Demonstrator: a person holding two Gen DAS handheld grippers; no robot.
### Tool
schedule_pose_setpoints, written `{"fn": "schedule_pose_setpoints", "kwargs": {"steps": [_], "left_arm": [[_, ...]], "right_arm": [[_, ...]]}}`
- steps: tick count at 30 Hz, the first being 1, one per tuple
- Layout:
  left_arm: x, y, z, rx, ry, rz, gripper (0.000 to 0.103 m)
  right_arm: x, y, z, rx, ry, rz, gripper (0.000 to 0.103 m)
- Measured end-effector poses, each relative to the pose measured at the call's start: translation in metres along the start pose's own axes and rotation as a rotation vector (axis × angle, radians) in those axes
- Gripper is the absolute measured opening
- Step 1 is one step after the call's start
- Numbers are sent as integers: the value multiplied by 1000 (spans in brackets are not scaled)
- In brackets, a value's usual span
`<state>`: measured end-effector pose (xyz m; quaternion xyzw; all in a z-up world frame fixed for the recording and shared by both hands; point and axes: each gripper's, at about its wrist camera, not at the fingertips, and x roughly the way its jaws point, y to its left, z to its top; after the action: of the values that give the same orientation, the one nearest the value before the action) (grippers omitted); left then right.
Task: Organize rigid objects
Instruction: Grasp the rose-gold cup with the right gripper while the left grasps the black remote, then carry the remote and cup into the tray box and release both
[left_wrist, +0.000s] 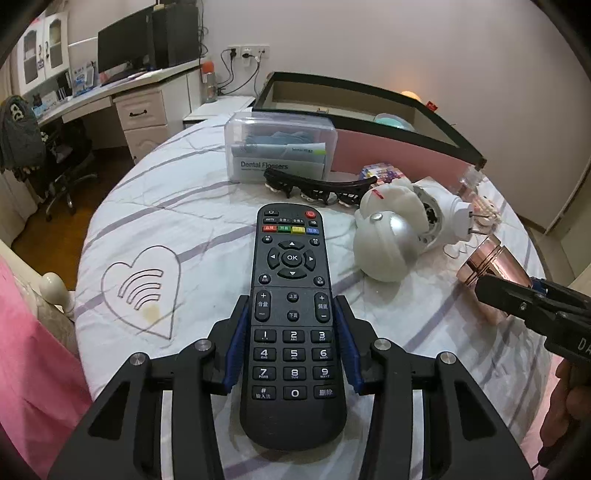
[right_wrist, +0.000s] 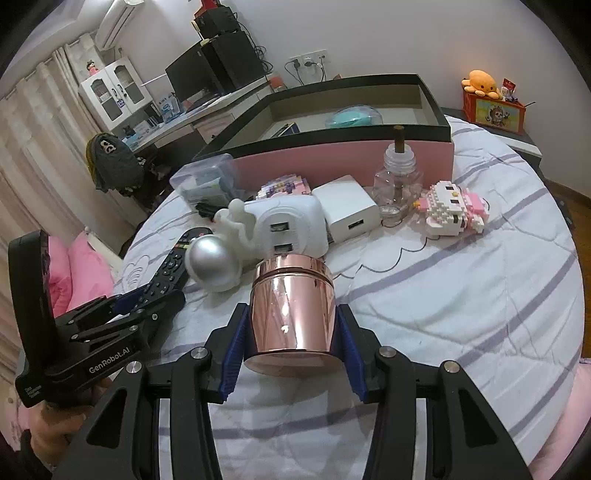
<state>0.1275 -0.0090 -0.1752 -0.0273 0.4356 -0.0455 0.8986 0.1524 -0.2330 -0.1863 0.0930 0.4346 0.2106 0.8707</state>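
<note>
Holding the remote (left_wrist: 293, 325) between our left gripper (left_wrist: 293, 343) pads above the bed, and the copper jar (right_wrist: 291, 310) clamped in our right gripper (right_wrist: 291, 332), we feared slipping: the remote's grip seemed low, so it could tip before reaching the box (right_wrist: 347, 157).

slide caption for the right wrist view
Right gripper clamps a shiny rose-gold cylindrical jar over the striped white bedsheet.
</note>
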Motion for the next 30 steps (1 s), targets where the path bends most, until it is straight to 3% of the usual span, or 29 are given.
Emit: {"fn": "schedule_pose_setpoints", "kwargs": {"steps": [9,17,24,30], "left_arm": [[-30,3,8,17,-59,-19,44],[-55,-2,33,39,-130,-36,44],[-55,-13,72,72,-170,-73,44],[-41,-19,130,87,-217,-106,44]], "right_arm": [[-22,12,2,-16,-28,-3,48],[-38,26,22,-41,-85,1,48],[-41,30,60,-67,-143,-17,48],[-33,16,120,-78,-202,-69,48]]}}
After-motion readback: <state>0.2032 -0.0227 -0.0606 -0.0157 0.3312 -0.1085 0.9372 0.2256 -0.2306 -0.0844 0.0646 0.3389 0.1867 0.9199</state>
